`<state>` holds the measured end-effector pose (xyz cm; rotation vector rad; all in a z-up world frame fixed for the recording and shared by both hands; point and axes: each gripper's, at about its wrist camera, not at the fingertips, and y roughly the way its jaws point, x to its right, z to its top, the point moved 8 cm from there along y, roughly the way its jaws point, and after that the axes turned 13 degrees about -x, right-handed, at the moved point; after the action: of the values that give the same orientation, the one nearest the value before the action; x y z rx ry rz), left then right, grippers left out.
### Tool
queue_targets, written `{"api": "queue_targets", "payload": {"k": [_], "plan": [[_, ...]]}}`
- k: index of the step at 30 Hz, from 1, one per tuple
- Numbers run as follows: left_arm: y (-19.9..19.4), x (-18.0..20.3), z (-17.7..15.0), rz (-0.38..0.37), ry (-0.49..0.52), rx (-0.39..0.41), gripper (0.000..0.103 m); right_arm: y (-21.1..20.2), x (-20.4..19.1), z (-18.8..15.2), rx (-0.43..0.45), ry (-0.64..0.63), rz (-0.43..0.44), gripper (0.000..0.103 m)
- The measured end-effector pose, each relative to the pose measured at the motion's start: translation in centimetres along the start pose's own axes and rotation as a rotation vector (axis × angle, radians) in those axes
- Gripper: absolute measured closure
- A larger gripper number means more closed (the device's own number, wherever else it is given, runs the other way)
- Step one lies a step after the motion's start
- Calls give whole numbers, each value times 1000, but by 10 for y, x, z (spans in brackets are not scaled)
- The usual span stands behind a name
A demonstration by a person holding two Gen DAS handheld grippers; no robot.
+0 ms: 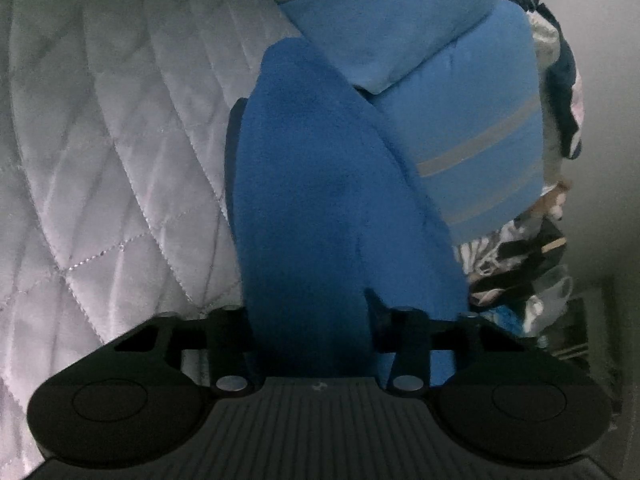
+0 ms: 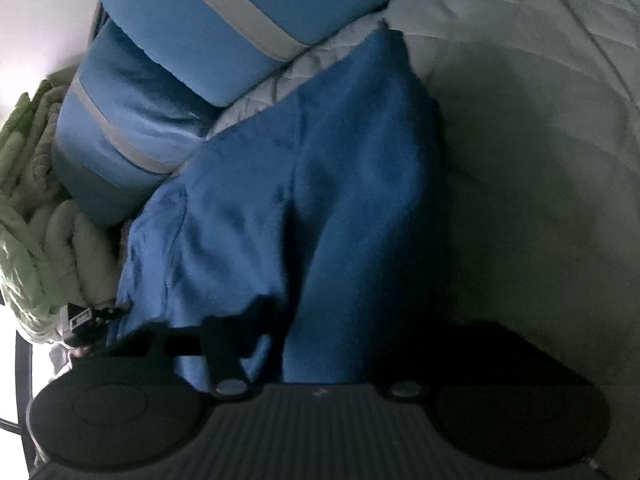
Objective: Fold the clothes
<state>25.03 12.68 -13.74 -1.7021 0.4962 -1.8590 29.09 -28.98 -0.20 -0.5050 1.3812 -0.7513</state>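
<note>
So the biggest thing in both views is the bed, covered in a pale quilted bedspread (image 1: 100, 140) with diamond stitching. It fills the left side of my left camera and the right side of my right camera (image 2: 540, 120).

Sitting on the bedspread are two light blue pillows with grey stripes (image 1: 460, 128), stacked against each other at the far side. From the right camera they're up in the top left (image 2: 168, 80), one leaning on the other.

The thing I'm working on is a dark blue garment (image 1: 320, 220). It's bunched up into a thick fold that runs from my fingers out toward the pillows, lying on the bedspread and touching the lower pillow. In the right view (image 2: 320, 200) it looks rumpled, with a seam running down it.

My left gripper (image 1: 312, 320) is clamped onto the near end of the garment, cloth bulging between and over the fingers. My right gripper (image 2: 316, 340) has the garment's near edge packed between its fingers too, so I'd call that grasping it, though the right finger is lost in shadow.

Smaller stuff: a pile of pale green bedding (image 2: 32, 200) at the left edge of the right view, and some jumbled clutter (image 1: 532, 272) past the bed's edge in the left view, too blurry to tell apart.
</note>
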Motion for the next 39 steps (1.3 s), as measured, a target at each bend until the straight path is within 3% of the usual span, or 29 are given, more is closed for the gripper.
{"api": "queue_targets", "payload": {"k": [1, 4, 8, 13, 16, 28, 29, 30, 31, 32, 33, 34, 36, 37, 39], "plan": [[-2, 6, 0, 27, 13, 8, 74, -2, -3, -1, 11, -9, -9, 69], [-8, 25, -1, 104, 54, 34, 79, -17, -22, -1, 72, -72, -34, 75], [-28, 51, -2, 161, 104, 68, 81, -40, -51, -1, 155, -137, -40, 76], [-75, 69, -1, 192, 128, 177, 81, -52, -83, 0, 216, -183, -20, 77], [-106, 69, 2, 224, 125, 226, 81, -44, -110, 5, 223, -213, -3, 78], [-253, 87, 13, 540, 218, 315, 80, 23, -234, 11, 155, -305, 132, 77], [-258, 85, 16, 586, 236, 321, 77, 34, -243, 11, 140, -300, 145, 74], [-260, 77, 20, 649, 258, 327, 73, 47, -247, 11, 124, -291, 139, 52], [-261, 60, 26, 735, 256, 335, 62, 61, -247, 9, 112, -297, 81, 21], [-260, 40, 33, 821, 224, 341, 51, 74, -246, 8, 100, -307, 11, 10], [-258, 22, 38, 902, 182, 340, 49, 81, -245, 6, 106, -326, -52, 3], [-255, 6, 43, 981, 140, 335, 50, 87, -242, 5, 116, -348, -113, 3], [-260, -10, 48, 1151, 113, 403, 50, 87, -240, 2, 118, -362, -152, 2], [-265, -10, 49, 1206, 128, 448, 48, 83, -239, 2, 123, -362, -145, 0], [-273, -4, 50, 1218, 136, 520, 44, 73, -234, 0, 140, -356, -136, 0]]}}
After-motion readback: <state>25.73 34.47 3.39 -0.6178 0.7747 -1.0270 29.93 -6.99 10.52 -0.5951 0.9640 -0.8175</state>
